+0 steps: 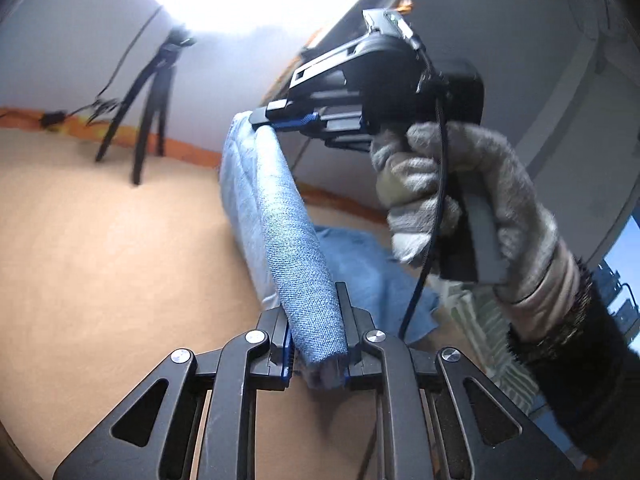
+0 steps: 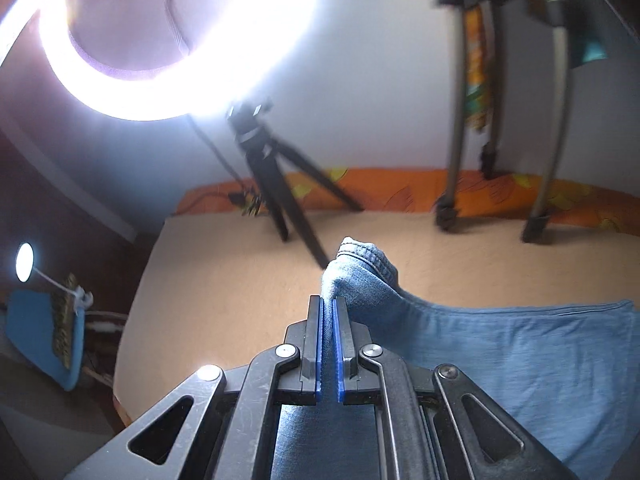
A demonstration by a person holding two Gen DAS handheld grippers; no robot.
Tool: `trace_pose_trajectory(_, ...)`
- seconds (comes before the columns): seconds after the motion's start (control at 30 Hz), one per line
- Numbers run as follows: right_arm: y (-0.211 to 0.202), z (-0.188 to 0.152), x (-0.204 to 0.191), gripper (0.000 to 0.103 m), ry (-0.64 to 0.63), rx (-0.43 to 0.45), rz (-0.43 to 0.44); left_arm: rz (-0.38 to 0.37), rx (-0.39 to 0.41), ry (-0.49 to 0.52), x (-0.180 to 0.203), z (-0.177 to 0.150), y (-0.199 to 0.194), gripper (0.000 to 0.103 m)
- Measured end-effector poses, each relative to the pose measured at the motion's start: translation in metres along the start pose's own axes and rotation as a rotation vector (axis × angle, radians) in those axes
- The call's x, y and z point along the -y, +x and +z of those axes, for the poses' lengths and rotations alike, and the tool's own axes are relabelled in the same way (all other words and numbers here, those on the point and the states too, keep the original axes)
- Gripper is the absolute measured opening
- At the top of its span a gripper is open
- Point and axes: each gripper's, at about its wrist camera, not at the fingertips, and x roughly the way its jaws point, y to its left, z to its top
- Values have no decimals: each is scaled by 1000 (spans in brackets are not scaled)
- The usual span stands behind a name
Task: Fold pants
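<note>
The blue denim pants hang stretched between my two grippers above the tan surface. My left gripper is shut on a bunched edge of the pants. In the left wrist view my right gripper, held by a gloved hand, is shut on the other end of that edge. In the right wrist view my right gripper is shut on a hemmed fold of the pants, and the cloth drapes to the right onto the tan surface.
A black tripod and a grey tripod stand at the far edge by an orange patterned border. A bright ring light glares above. A blue chair stands off the left edge.
</note>
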Motion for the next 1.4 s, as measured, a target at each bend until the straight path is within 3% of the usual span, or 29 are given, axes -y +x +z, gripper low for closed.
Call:
trace_pose_trajectory(0.33,-88,17,59,2,93,169,52,-108,-20,180,99,43,37,15)
trace_pose_trajectory(0.63,-145,4,172,2,215,251,30,-212,-130,251,163,40,132,15)
trace_pose_trajectory(0.83,-148,-22,266,2,313,243,19,-253,-236,254,185,16,202,15)
trace_pose_trajectory(1.03,-121,-57,348,2,416,206,44,-226,-342,273,200,-17,263,15)
trace_pose_trajectory(1.2,-104,-74,393,0,474,185,60,-224,-382,262,208,-31,305,13)
trace_pose_trajectory(1.4,-123,-71,415,0,462,234,13,-221,-410,260,214,-41,328,13)
